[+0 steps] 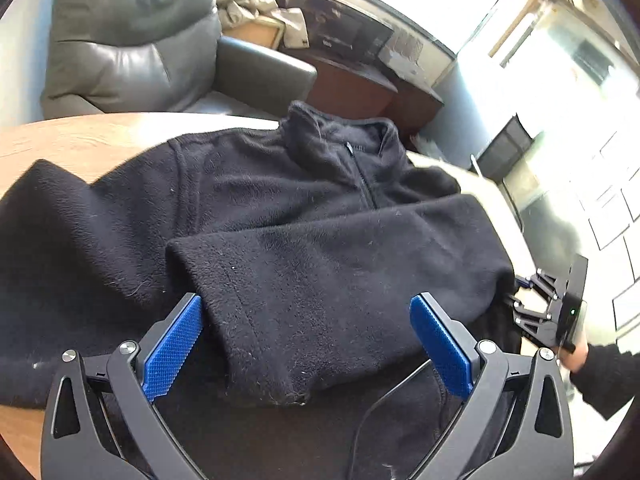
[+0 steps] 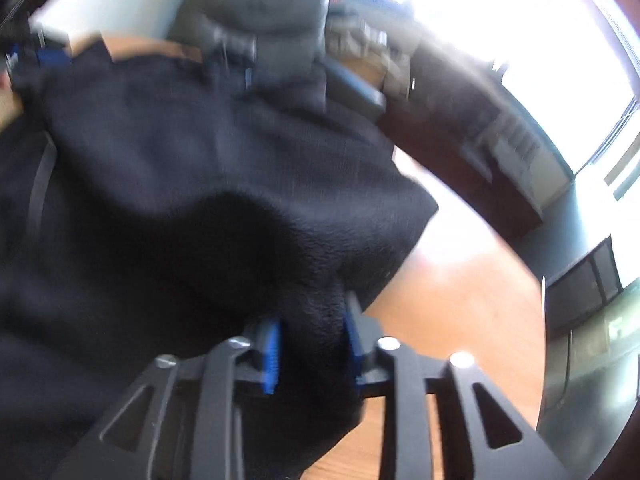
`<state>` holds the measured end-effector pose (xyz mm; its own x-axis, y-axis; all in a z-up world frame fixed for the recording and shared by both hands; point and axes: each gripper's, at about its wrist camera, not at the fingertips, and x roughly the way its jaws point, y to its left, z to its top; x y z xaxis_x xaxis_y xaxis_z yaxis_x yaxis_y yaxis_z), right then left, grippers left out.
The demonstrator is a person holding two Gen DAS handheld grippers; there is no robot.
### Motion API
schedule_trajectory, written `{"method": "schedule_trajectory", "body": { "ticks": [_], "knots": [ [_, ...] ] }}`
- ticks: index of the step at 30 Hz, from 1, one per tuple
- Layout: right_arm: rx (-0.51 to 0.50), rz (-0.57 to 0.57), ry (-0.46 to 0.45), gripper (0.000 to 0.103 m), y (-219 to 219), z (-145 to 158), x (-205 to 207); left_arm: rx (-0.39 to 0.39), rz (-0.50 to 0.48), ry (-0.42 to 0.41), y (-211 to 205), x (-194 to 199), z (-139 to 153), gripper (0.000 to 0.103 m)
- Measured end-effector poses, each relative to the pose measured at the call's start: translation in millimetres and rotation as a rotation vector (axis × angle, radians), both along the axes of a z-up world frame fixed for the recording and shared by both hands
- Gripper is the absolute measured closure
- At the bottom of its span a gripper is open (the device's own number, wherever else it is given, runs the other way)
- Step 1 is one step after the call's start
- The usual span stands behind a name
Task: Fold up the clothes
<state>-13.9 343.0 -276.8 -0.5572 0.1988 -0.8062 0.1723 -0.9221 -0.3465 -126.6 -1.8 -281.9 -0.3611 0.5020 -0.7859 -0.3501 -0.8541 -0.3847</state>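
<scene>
A black fleece pullover [image 1: 304, 216] with a short zip collar lies on a round wooden table [image 1: 72, 140]. One sleeve is folded across its chest, its cuff near my left gripper [image 1: 306, 340]. My left gripper is open, its blue pads [image 1: 172, 352] either side of the sleeve cuff, just above the fabric. My right gripper [image 2: 310, 344] is shut on a bunch of the fleece [image 2: 200, 200] at the garment's right edge; it also shows in the left wrist view [image 1: 548, 308] at the far right. The right wrist view is blurred.
A grey leather armchair [image 1: 132, 36] stands behind the table. A dark wooden desk [image 1: 360, 80] with boxes and clutter is at the back. Bright windows are at the right. Bare table wood [image 2: 460, 320] shows right of the fleece.
</scene>
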Motion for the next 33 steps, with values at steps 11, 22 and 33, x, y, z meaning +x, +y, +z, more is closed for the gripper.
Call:
{"method": "schedule_trajectory", "body": {
  "ticks": [11, 22, 33],
  "knots": [
    [-0.030, -0.008, 0.023, 0.061, 6, -2, -6, -0.021, 0.016, -0.105, -4, -12, -32, 0.089],
    [-0.024, -0.026, 0.015, 0.060, -4, 0, 2, 0.007, -0.005, -0.042, -16, -12, 7, 0.099],
    [-0.050, -0.195, 0.043, 0.063, 11, -11, 18, -0.064, 0.026, -0.120, -56, -16, -48, 0.098]
  ]
}}
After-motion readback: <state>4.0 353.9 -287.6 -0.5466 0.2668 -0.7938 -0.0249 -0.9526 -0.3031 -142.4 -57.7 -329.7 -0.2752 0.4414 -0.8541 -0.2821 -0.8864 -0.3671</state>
